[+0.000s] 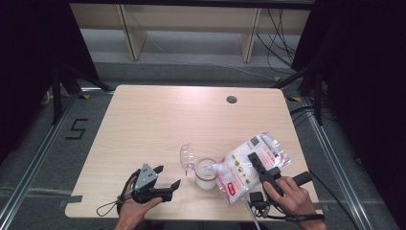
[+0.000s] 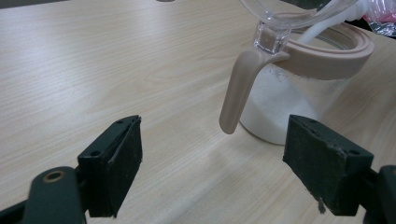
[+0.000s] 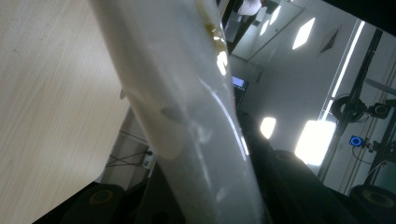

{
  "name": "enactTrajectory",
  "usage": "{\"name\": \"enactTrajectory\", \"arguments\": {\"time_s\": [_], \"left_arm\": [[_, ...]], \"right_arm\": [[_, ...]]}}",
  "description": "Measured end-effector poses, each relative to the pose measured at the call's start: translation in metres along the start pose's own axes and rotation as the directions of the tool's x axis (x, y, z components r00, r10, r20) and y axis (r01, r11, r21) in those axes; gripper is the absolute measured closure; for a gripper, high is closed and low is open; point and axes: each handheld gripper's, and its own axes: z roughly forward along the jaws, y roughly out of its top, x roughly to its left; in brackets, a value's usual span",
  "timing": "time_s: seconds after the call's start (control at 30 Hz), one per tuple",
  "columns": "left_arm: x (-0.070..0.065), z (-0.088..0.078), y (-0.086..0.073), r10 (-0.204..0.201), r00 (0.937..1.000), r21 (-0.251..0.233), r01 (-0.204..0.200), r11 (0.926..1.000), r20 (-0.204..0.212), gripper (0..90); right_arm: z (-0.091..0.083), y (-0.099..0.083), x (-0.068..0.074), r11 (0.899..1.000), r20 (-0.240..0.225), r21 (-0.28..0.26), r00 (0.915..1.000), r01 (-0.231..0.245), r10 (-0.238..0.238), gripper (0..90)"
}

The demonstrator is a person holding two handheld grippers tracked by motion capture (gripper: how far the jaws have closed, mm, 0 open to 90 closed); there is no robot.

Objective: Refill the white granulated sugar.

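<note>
A glass jar with a pinkish rim stands near the table's front edge, part full of white powder. Its clear lid is flipped up on the left and a pink latch hangs down. A plastic bag with red print is tilted, its corner over the jar's mouth, and white powder runs from it. My right gripper is shut on the bag. My left gripper stands open just left of the jar, and its jaws hold nothing.
The light wooden table has a round cable hole at the back right. Black cables trail off the front edge from both grippers. A floor mark "5" lies to the left, and wooden frame legs stand beyond the table.
</note>
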Motion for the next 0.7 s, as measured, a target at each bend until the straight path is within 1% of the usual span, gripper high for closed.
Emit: {"name": "enactTrajectory", "arguments": {"time_s": [0.07,0.13,0.17,0.23,0.27,0.33,0.4,0.47,0.67,0.7], "left_arm": [[-0.0001,-0.0002,-0.0002,0.001,1.0000,0.002,-0.001,1.0000,0.000,19.0],[0.0003,-0.0011,0.0004,0.015,0.9999,0.005,-0.015,0.9999,-0.004,19.0],[0.0004,-0.0003,0.0003,0.011,0.9999,-0.003,-0.011,0.9999,-0.002,19.0],[0.0001,0.0000,-0.0003,-0.003,1.0000,-0.001,0.003,1.0000,-0.001,19.0],[0.0008,-0.0007,0.0000,0.015,0.9999,0.002,-0.015,0.9999,-0.002,18.9],[0.0005,-0.0003,0.0004,0.013,0.9999,-0.002,-0.013,0.9999,-0.003,19.0],[0.0001,-0.0001,-0.0003,0.000,1.0000,0.000,0.000,1.0000,-0.001,19.0],[0.0007,-0.0005,0.0004,0.013,0.9999,-0.001,-0.013,0.9999,-0.003,19.0],[0.0006,-0.0011,0.0007,0.014,0.9999,0.003,-0.014,0.9999,-0.005,18.9],[0.0009,-0.0005,0.0005,0.014,0.9999,-0.001,-0.014,0.9999,-0.003,18.9]], "right_arm": [[-0.0001,-0.0002,-0.0003,1.000,0.003,0.001,1.0000,-0.004,0.004,77.0],[-0.0002,-0.0003,-0.0010,1.000,0.000,0.002,1.0000,0.003,-0.003,77.1],[-0.0003,-0.0003,-0.0011,1.000,0.001,0.001,1.0000,0.004,-0.004,77.1],[0.0000,-0.0002,-0.0007,1.000,0.002,0.000,1.0000,-0.002,0.002,77.2],[-0.0001,-0.0002,-0.0006,1.000,0.003,0.001,1.0000,-0.003,0.003,77.2],[-0.0001,-0.0002,-0.0007,1.000,0.001,-0.001,1.0000,0.002,-0.002,77.2],[0.0000,-0.0002,-0.0004,1.000,0.001,0.002,1.0000,-0.002,0.002,77.2],[-0.0003,-0.0002,-0.0005,1.000,0.003,0.001,1.0000,-0.002,0.002,77.3],[0.0001,-0.0003,-0.0010,1.000,-0.003,-0.003,1.0000,0.004,-0.004,77.5],[-0.0001,-0.0003,-0.0006,1.000,0.003,0.000,1.0000,-0.002,0.002,77.5]]}}
